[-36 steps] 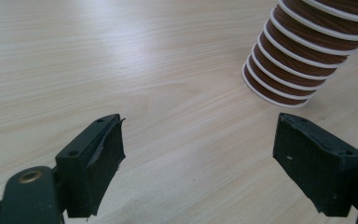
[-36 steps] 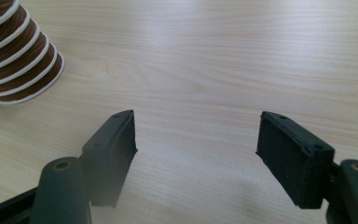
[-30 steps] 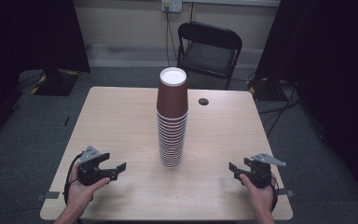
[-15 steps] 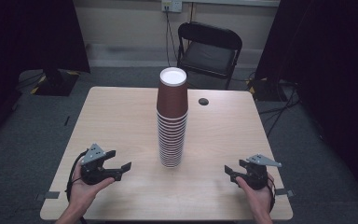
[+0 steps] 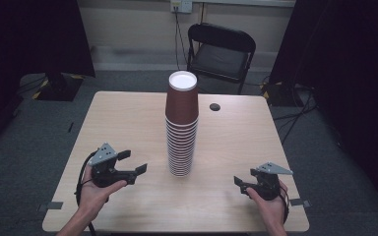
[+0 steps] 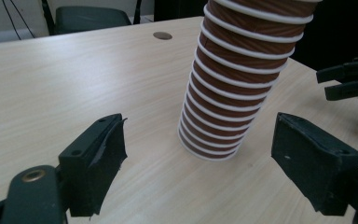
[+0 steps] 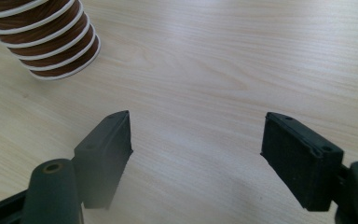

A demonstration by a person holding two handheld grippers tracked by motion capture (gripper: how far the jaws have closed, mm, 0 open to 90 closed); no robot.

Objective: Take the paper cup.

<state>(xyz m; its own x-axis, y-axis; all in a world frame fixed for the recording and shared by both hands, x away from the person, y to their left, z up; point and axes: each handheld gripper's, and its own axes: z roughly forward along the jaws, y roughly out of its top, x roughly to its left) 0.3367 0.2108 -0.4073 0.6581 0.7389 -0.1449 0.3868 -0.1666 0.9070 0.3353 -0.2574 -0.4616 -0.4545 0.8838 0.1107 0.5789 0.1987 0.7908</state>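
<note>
Desk [image 5: 128, 118]: rectangular top in pale wood-grain laminate, with rounded corners, standing on grey carpeted floor [image 5: 39, 128].

Stack of cups [image 5: 181, 129]: brown paper cups with white rims, nested upside down into one tall column. It stands upright near the middle of the desk, its lowest rim flat on the surface.

Cable port [image 5: 214, 106]: small dark round disc set in the top toward the far edge, right of the stack and apart from it.
</note>
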